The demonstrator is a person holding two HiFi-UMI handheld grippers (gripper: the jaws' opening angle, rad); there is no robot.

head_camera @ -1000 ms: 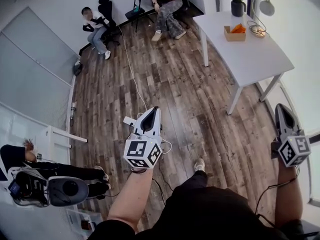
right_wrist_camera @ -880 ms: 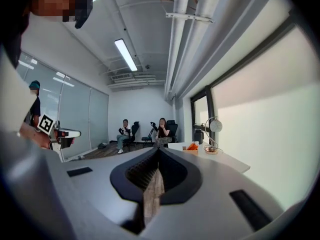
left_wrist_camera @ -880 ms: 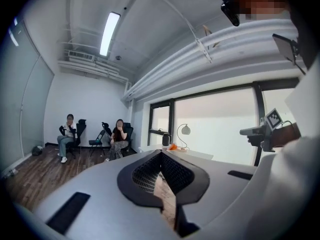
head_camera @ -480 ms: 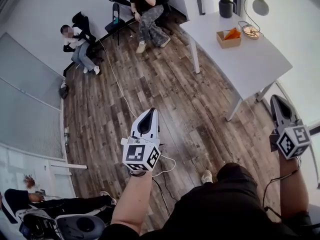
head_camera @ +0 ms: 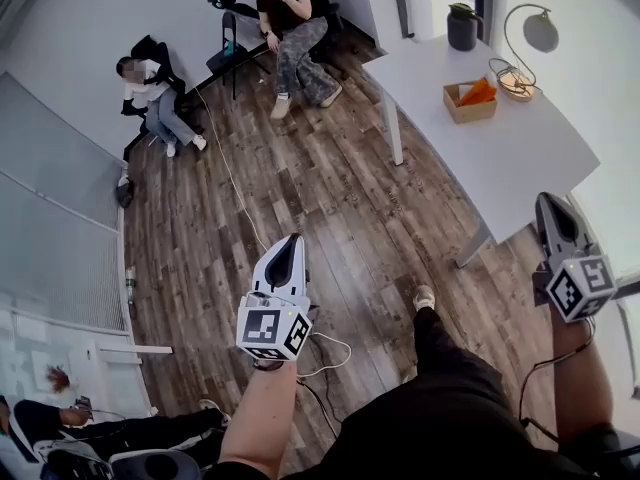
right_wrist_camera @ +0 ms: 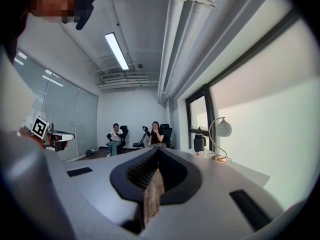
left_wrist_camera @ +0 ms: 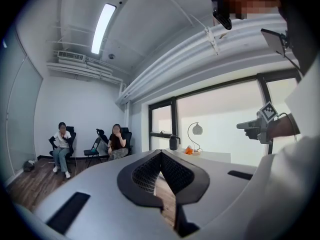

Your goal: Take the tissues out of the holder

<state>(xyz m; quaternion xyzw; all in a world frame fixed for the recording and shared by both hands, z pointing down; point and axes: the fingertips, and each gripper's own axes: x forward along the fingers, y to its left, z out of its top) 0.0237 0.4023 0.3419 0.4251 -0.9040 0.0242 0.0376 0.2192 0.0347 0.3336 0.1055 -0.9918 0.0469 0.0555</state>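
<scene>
A small wooden tissue holder (head_camera: 470, 100) with an orange tissue sticking out of it stands on the white table (head_camera: 500, 148) at the upper right, far from both grippers. In the left gripper view the holder (left_wrist_camera: 189, 150) shows small and distant. My left gripper (head_camera: 288, 240) hangs over the wooden floor, its jaws meeting at the tips (left_wrist_camera: 160, 154) with nothing held. To the right, near the table's front corner, my right gripper (head_camera: 548, 200) is held up. Its jaws are shut and hold nothing (right_wrist_camera: 159, 151).
A black jug (head_camera: 461, 26) and a wire desk lamp (head_camera: 520, 68) stand on the table beside the holder. Two people (head_camera: 290, 28) sit on chairs at the far wall. A white cable (head_camera: 230, 168) runs across the floor. Another person and equipment (head_camera: 60, 428) are at the lower left.
The view has swung, so the table and holder now lie further right and a little nearer. Both grippers sit slightly lower in the picture, still shut. My foot has stepped forward.
</scene>
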